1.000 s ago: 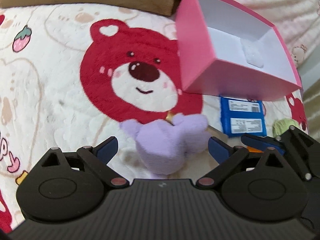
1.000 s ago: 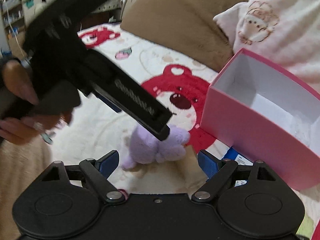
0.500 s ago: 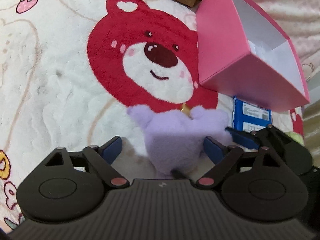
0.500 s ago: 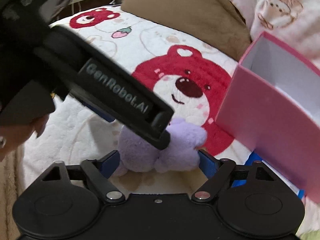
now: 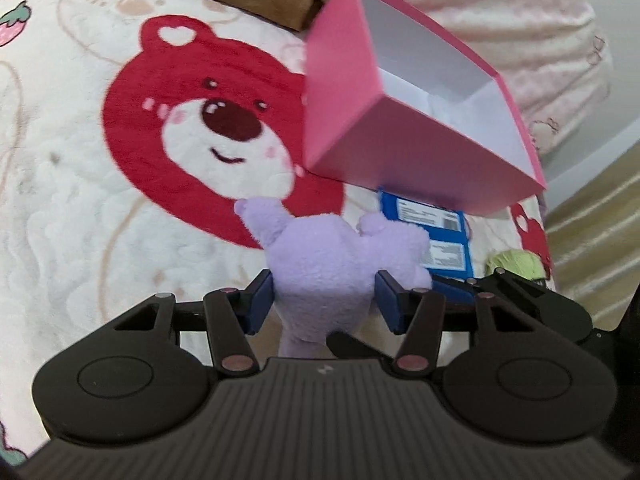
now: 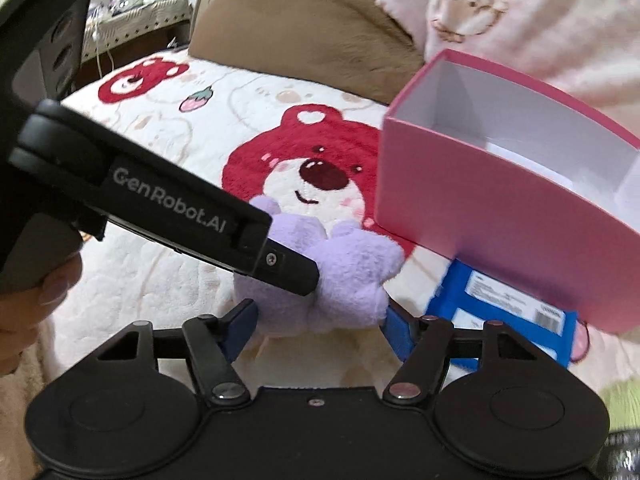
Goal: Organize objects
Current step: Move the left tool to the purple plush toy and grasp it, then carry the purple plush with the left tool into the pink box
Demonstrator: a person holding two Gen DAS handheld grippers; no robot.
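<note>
Purple plush toy (image 5: 324,272), one, pinched between both tools, left (image 5: 325,300) and right (image 6: 318,326); one pink box (image 5: 424,148) beside.

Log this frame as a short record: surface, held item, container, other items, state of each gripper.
surface: white fleece blanket printed with red bears
held item: lilac plush toy, pinched on both sides by the left gripper
container: open pink cardboard box with white interior, just beyond the plush; no contents visible
other items: blue packet with white labels partly under the box; green fuzzy thing, too hidden to identify
right gripper: fingers either side of the same plush, contact unclear
</note>
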